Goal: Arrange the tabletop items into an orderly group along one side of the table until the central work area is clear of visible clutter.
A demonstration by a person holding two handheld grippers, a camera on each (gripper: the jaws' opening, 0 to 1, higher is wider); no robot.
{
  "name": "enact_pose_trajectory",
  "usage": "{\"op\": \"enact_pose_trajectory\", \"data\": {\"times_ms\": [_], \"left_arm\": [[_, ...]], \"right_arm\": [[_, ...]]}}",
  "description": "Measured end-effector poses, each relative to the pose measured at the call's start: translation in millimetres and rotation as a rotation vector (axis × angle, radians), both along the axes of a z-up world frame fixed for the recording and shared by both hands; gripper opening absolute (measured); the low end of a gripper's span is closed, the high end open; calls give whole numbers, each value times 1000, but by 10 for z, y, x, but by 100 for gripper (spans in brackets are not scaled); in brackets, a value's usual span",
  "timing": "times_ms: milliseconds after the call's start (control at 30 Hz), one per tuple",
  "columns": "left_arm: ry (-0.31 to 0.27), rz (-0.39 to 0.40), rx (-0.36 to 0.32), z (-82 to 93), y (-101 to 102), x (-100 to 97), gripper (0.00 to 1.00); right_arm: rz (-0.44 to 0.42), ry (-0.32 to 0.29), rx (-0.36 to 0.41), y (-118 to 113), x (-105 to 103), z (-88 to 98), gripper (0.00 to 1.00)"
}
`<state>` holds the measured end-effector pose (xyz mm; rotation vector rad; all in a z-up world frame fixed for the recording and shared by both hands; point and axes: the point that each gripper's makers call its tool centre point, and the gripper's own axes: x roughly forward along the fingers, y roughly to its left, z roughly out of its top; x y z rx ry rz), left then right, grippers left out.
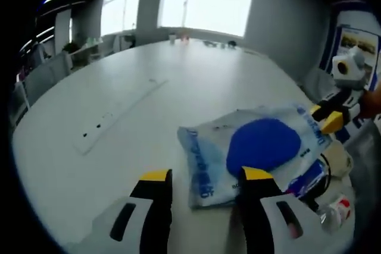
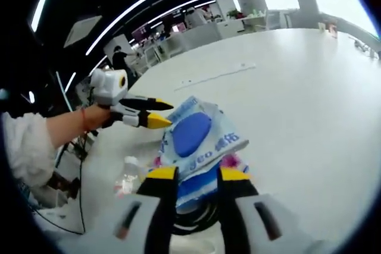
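Observation:
A soft wet-wipes packet (image 1: 208, 165) with a blue oval lid (image 1: 263, 144) lies on the white table (image 1: 119, 75), just ahead and right of my left gripper (image 1: 206, 175), whose jaws stand wide apart with nothing between them. My right gripper (image 1: 324, 117) comes in from the right, its yellow tips at the packet's far corner. In the right gripper view the same packet (image 2: 193, 135) lies straight ahead of my right gripper (image 2: 197, 173), which is open with the packet's near edge between its tips. My left gripper (image 2: 159, 113), held by a hand, hovers open beside the packet's left edge.
Under and beside the packet sit a blue-and-white pack (image 1: 306, 179), a coiled black cable (image 2: 190, 221) and a small clear bottle (image 2: 127, 176). A long white strip (image 1: 113, 117) lies across the table. Small items stand at the far edge by the windows (image 1: 178, 38).

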<state>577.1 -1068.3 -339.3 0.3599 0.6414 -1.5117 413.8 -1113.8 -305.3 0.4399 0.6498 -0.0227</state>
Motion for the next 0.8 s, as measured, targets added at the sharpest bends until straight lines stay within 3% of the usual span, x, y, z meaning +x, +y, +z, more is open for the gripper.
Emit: {"op": "enact_pose_trajectory", "data": {"times_ms": [467, 800], "left_arm": [[20, -26, 42, -124, -16, -9, 27], [-2, -40, 58, -150, 1, 21, 3]], "right_arm": [[13, 9, -18, -1, 6, -36, 13], [4, 17, -10, -15, -11, -72, 9]]}}
